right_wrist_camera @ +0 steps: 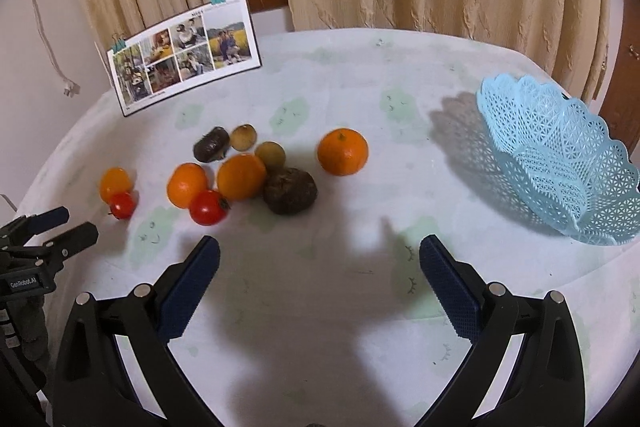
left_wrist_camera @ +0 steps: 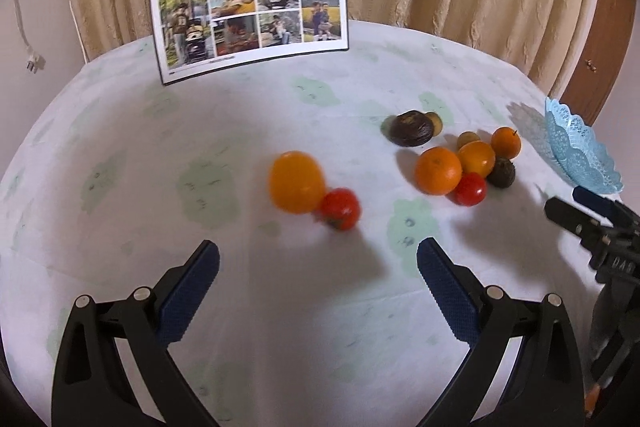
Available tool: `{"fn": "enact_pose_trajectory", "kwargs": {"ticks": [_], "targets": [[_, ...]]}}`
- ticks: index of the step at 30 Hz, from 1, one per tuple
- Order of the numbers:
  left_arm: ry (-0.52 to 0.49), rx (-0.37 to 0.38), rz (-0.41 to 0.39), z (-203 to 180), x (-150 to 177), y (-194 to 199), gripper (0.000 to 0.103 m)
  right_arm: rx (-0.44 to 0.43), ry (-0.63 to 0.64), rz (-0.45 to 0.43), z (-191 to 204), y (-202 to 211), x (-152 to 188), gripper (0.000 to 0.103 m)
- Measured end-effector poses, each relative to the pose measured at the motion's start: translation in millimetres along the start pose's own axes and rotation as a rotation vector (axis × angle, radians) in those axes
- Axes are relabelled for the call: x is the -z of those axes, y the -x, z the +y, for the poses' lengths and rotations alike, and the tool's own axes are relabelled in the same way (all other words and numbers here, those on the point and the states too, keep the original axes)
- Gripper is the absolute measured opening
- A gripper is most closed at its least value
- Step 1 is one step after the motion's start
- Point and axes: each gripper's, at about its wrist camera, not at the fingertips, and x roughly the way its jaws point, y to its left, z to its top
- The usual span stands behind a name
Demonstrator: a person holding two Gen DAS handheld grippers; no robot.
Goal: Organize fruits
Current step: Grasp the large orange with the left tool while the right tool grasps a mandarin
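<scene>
Hovering wide and empty, left tool (left_wrist_camera: pixel 318 261) faces orange (left_wrist_camera: pixel 296 182) and tomato (left_wrist_camera: pixel 340 207) straight ahead; basket (right_wrist_camera: pixel 560 163) sits at desk's right edge, nearer the equally wide right tool (right_wrist_camera: pixel 319 261).

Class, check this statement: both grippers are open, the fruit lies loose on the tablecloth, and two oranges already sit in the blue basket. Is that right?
One detail is wrong. The blue basket holds nothing: the right wrist view shows its lattice bare. The oranges, such as the lone orange, lie on the tablecloth with the other fruit. The left gripper and right gripper are indeed open.
</scene>
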Motion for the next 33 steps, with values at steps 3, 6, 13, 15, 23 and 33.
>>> {"fn": "enact_pose_trajectory", "kwargs": {"ticks": [3, 6, 13, 15, 23, 33], "targets": [[0.005, -0.019, 0.002, 5.3, 1.1, -5.7, 0.098, -0.01, 0.002, -0.002, 3.9, -3.6, -1.3, 0.101], [0.037, 0.022, 0.008, 14.2, -5.0, -12.6, 0.091, -0.013, 0.003, 0.005, 6.2, -6.5, -1.6, 0.101], [0.117, 0.078, 0.041, 33.1, -28.0, -28.5, 0.075, -0.005, -0.033, 0.011, 0.8, -10.3, -1.4, 0.101], [0.14, 0.09, 0.051, 35.1, -34.5, -33.2, 0.069, -0.003, -0.05, 0.012, -2.2, -12.4, -2.3, 0.101], [0.194, 0.134, 0.103, 33.5, -44.7, -52.5, 0.047, 0.005, -0.097, -0.005, -17.6, -16.4, -16.9, 0.101], [0.199, 0.144, 0.092, 37.4, -44.0, -55.2, 0.037, -0.006, -0.175, 0.009, -33.2, -41.5, -54.9, 0.086]]}}
